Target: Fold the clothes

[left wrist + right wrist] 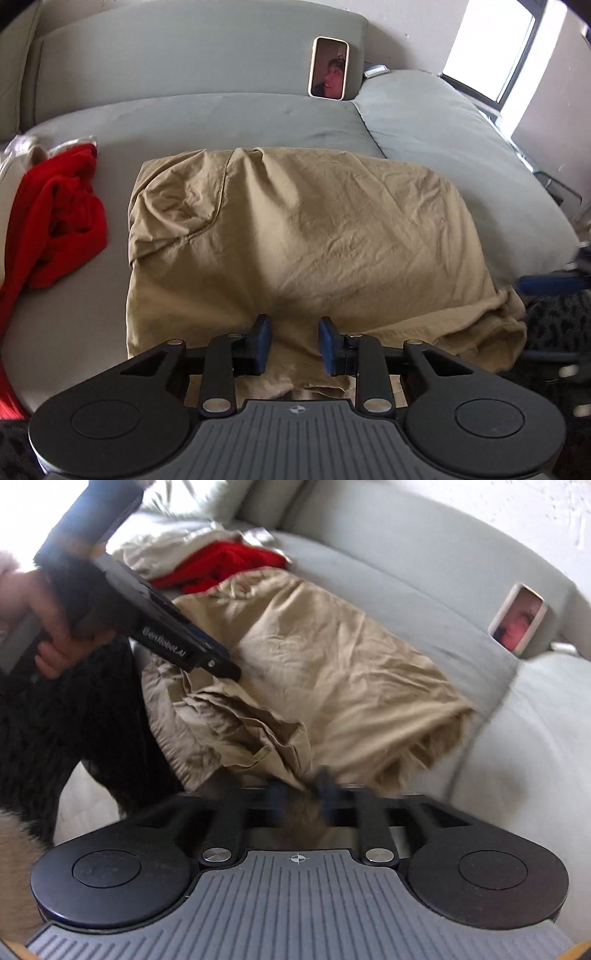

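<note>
A tan garment (295, 236) lies folded and wrinkled on the grey sofa seat (221, 114). My left gripper (294, 341) is open just above the garment's near edge, with cloth beneath and between its blue pads, not pinched. In the right wrist view the garment (332, 657) has a bunched corner at its near edge. My right gripper (301, 794) is blurred by motion and closed on that bunched tan cloth. The left gripper's body (155, 627) and the hand holding it show at the upper left.
A red garment (55, 221) lies crumpled at the seat's left, with pale clothes behind it. A phone (328, 68) leans against the backrest. A grey cushion (461, 166) lies to the right. A black patterned fabric (74, 720) sits beside the seat's front edge.
</note>
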`<state>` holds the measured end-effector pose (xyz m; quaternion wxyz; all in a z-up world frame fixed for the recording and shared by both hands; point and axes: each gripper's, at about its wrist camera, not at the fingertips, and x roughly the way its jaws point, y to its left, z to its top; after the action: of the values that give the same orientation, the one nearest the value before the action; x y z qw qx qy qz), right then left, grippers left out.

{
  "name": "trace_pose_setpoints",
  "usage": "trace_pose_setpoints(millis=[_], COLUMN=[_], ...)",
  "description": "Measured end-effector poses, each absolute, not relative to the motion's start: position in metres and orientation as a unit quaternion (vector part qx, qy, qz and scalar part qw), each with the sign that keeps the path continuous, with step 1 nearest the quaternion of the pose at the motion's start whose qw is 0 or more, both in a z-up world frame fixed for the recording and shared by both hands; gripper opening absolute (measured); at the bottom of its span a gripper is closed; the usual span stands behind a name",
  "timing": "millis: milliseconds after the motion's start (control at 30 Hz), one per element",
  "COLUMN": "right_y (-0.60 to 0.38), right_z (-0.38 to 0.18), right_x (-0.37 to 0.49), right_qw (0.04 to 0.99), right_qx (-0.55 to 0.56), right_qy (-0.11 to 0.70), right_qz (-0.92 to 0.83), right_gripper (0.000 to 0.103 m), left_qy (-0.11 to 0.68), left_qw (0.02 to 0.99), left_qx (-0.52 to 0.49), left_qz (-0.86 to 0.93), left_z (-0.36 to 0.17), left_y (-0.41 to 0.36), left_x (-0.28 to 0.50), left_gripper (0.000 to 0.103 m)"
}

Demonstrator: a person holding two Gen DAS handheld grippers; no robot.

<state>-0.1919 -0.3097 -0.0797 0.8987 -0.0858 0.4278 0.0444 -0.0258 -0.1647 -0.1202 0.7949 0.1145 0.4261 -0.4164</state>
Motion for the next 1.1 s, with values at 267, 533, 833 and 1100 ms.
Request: trace_pose_setpoints(millis=[267,533,833,1100], right_y=[-0.320,-0.293,-0.284,-0.290], right_z=[-0.015,-0.088,-0.122,-0.121], right_x=[-0.196,-0.157,-0.157,-0.156], right_qw=[0.942,0.909,0.895,0.894], right_qx=[0.041,0.015,0.008,0.037], right_qy=[0.334,0.415,0.444,0.443], right_qz=[-0.005,-0.036,-0.048,-0.050], right_gripper=[0.067,0.019,0.019,0.019], left_qy=[0.422,0.429,0.374,0.404], left_qw=[0.793,0.791,0.816,0.798], left_qx=[0.109,0.103,0.107,0.141], left_qz=[-0.425,-0.424,-0.428,-0.425], left_z=[-0.121,-0.123,-0.089,-0.122], left_y=[-0.155,-0.155,-0.156,-0.164], left_x=[-0.043,-0.043,-0.047,-0.041], left_gripper=[0.026,0.031,0.033,0.029])
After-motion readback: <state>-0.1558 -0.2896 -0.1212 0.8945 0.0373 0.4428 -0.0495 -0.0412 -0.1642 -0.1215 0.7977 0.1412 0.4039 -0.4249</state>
